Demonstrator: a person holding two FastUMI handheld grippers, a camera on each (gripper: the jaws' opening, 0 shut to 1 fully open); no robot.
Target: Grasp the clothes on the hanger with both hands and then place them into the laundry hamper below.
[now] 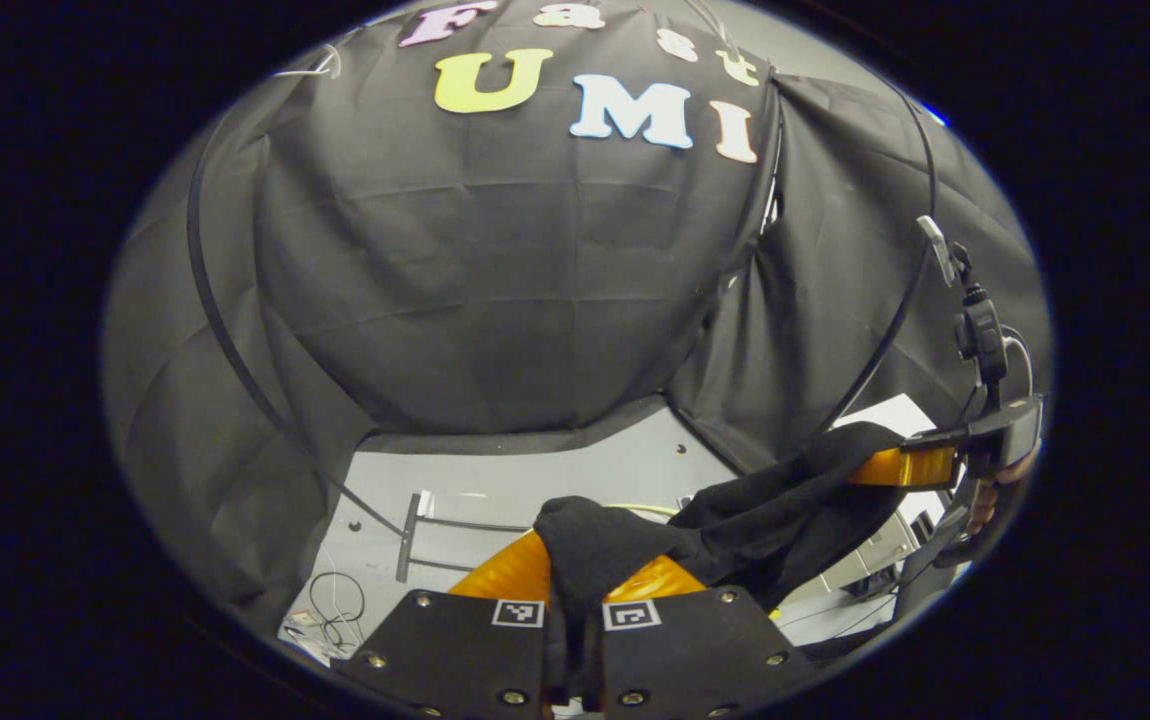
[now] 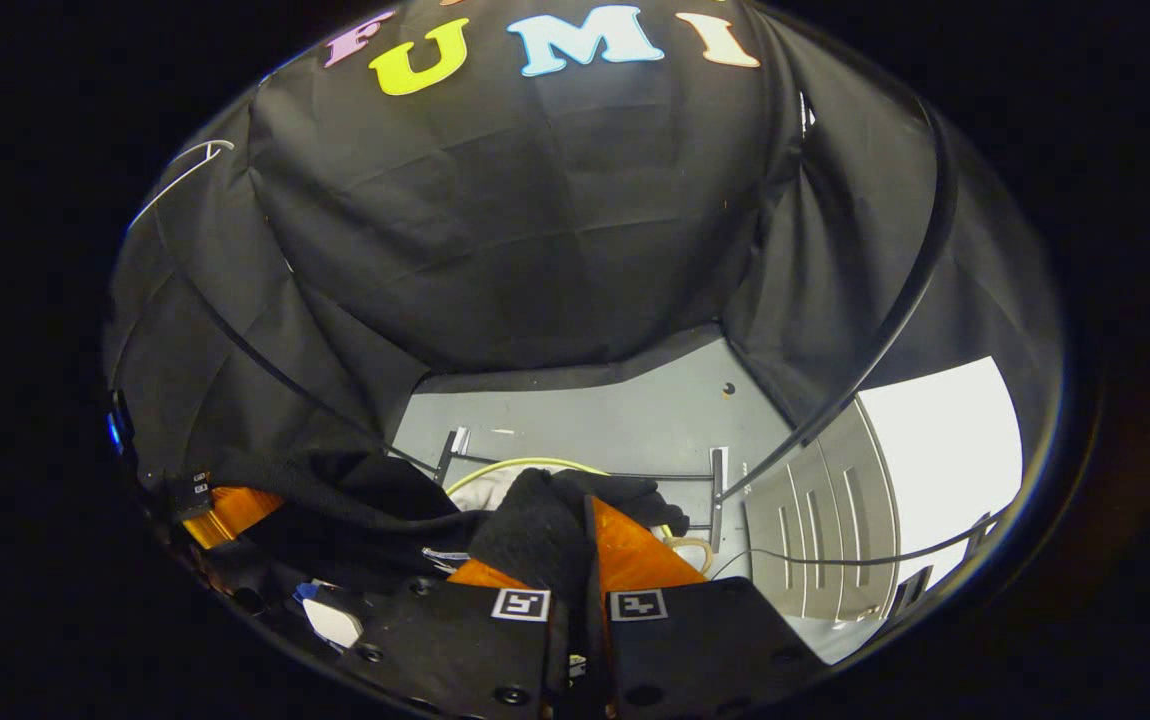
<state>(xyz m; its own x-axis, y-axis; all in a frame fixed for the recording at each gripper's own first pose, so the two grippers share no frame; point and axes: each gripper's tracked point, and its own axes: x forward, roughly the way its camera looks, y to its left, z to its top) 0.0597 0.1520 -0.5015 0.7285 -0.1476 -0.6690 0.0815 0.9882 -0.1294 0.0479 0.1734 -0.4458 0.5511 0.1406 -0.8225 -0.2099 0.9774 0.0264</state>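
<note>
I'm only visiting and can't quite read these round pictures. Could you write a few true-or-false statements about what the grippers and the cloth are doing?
1. The left gripper is shut on the black garment. True.
2. The right gripper is open and holds nothing. False: it is shut on the same black garment.
3. The garment stretches between the two grippers. True.
4. The garment is white. False: it is black.
5. A hamper's pale rim shows below the garment. True.
</note>
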